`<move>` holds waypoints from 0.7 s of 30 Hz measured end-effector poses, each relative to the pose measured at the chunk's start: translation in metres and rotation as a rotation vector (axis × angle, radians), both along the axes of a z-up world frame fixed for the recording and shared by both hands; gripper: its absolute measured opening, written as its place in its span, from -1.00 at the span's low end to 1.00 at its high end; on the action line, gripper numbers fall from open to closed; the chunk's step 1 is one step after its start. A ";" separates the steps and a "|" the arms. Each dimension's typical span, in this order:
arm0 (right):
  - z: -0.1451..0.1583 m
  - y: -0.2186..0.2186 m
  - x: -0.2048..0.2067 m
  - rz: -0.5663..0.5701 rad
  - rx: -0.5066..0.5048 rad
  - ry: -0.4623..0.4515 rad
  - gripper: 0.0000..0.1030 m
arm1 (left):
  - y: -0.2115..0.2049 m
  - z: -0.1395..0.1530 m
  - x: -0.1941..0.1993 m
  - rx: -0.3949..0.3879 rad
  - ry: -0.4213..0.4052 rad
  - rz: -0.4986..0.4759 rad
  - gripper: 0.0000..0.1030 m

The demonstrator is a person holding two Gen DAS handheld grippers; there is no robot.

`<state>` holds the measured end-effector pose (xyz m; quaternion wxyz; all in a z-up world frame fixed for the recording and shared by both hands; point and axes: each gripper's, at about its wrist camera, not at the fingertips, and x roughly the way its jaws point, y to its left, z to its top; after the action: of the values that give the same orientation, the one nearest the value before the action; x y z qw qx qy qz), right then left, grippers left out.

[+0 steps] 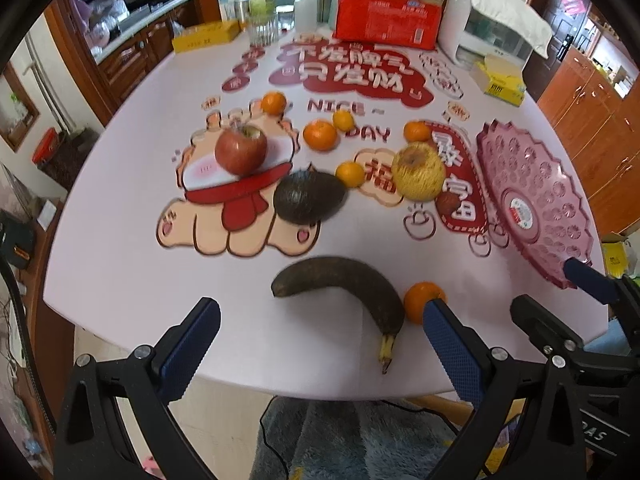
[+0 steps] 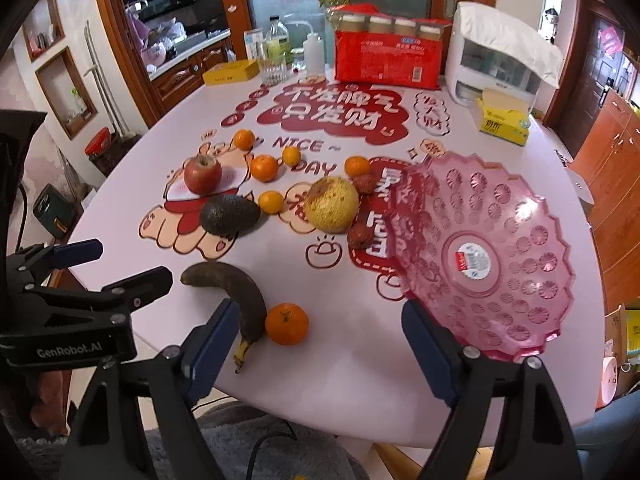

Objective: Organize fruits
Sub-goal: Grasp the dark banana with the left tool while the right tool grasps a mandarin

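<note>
Fruit lies spread on the table: a blackened banana (image 1: 344, 292) (image 2: 236, 292) near the front edge, an orange mandarin (image 1: 420, 300) (image 2: 287, 323) beside it, a dark avocado (image 1: 308, 198) (image 2: 229, 214), a red apple (image 1: 241, 150) (image 2: 202, 174), a yellow pear-like fruit (image 1: 419, 171) (image 2: 331, 205), several more mandarins and two lychees (image 2: 360, 236). A pink plastic fruit plate (image 1: 536, 200) (image 2: 480, 256) stands at the right. My left gripper (image 1: 320, 344) is open and empty over the front edge. My right gripper (image 2: 320, 344) is open and empty, beside the plate.
At the back stand a red package (image 2: 386, 58), a white dispenser box (image 2: 496, 60), yellow tissue boxes (image 2: 504, 120), bottles and a glass (image 2: 274, 56). Wooden cabinets (image 2: 616, 184) flank the table. A grey rug (image 1: 340, 440) lies below the front edge.
</note>
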<state>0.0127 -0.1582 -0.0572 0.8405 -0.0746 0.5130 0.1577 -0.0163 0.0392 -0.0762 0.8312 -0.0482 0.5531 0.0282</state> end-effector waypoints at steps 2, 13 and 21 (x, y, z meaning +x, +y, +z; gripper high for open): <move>-0.013 0.002 0.003 0.008 0.003 0.041 0.44 | 0.002 -0.009 0.001 -0.018 0.030 0.002 0.95; -0.072 0.008 0.011 0.045 0.010 0.163 0.20 | 0.007 -0.076 0.020 -0.135 0.194 0.027 0.58; -0.099 0.026 0.014 0.136 -0.017 0.178 0.20 | 0.008 -0.108 0.040 -0.170 0.255 0.093 0.58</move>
<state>0.0264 -0.1325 -0.1558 0.7782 -0.1021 0.5807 0.2161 0.0236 0.0474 -0.1845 0.7450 -0.1401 0.6516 0.0256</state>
